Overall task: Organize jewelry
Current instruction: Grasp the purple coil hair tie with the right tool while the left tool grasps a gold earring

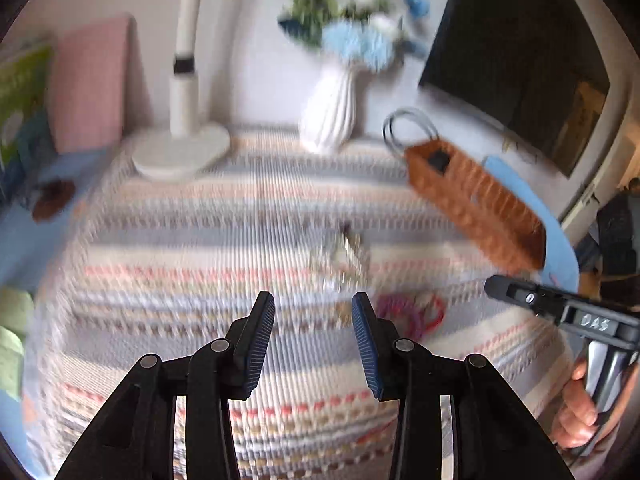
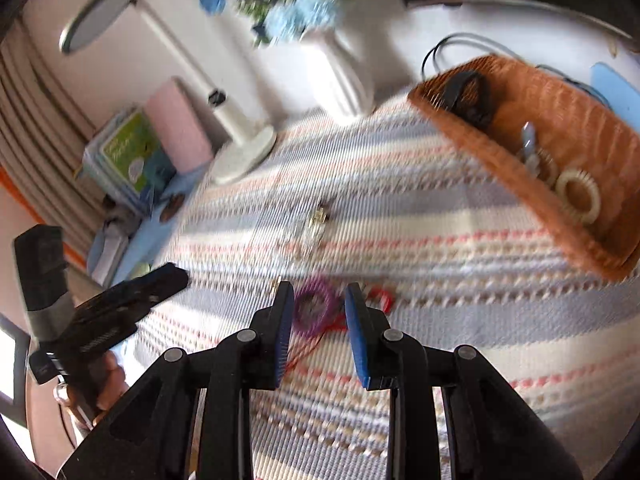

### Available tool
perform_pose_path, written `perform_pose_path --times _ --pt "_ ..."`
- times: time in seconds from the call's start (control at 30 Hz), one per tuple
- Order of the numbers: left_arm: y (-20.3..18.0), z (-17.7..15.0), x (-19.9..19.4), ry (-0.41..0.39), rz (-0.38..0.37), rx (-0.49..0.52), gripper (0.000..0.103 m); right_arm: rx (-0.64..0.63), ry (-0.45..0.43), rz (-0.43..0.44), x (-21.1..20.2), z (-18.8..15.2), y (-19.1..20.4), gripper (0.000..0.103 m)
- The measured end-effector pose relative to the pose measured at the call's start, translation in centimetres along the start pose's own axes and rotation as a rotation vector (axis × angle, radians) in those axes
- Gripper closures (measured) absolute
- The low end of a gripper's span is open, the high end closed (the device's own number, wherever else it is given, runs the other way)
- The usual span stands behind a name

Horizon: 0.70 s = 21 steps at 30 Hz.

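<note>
We hold both the left gripper (image 1: 313, 312) and right gripper (image 2: 318, 304) apart, empty; snagging the purple coil (image 2: 314, 310) with its red cord (image 2: 382, 296) could drag both across the striped cloth (image 2: 440, 320).

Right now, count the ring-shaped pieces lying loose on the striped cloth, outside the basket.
2: a purple coiled ring just ahead of the right gripper, and a red ring touching its right side. Blur may hide others near the clear clip.

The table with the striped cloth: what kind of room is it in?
Probably a home, perhaps a bedroom or living room. The striped cloth carries a white vase of blue flowers, a white desk lamp and a woven basket holding bracelets, with books stacked nearby.
</note>
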<state>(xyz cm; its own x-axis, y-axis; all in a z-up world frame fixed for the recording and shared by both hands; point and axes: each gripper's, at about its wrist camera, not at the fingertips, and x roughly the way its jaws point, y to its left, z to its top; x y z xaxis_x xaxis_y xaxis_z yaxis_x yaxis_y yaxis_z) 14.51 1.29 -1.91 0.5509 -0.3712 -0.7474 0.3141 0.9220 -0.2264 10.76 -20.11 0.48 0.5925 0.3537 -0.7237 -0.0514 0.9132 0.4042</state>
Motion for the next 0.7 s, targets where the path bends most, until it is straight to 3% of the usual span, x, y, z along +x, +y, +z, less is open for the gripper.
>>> perform_pose_path --times 0.2,0.3,0.5,0.7 --pt "-1.4 -1.4 3.6 0.125 -0.018 0.188 0.062 0.012 0.063 0.012 2.1 -1.2 0.3 0.073" --pt "-2.6 -1.4 4.6 0.145 -0.015 0.279 0.062 0.048 0.099 0.031 3.9 -1.5 0.0 0.073" --pt "-3.9 -0.7 6.5 0.186 -0.016 0.353 0.062 0.082 0.125 -0.003 6.5 -1.3 -0.5 0.073" --pt "-3.9 -0.3 7.9 0.207 -0.079 0.326 0.062 0.064 0.124 -0.025 7.7 -0.8 -0.3 0.073"
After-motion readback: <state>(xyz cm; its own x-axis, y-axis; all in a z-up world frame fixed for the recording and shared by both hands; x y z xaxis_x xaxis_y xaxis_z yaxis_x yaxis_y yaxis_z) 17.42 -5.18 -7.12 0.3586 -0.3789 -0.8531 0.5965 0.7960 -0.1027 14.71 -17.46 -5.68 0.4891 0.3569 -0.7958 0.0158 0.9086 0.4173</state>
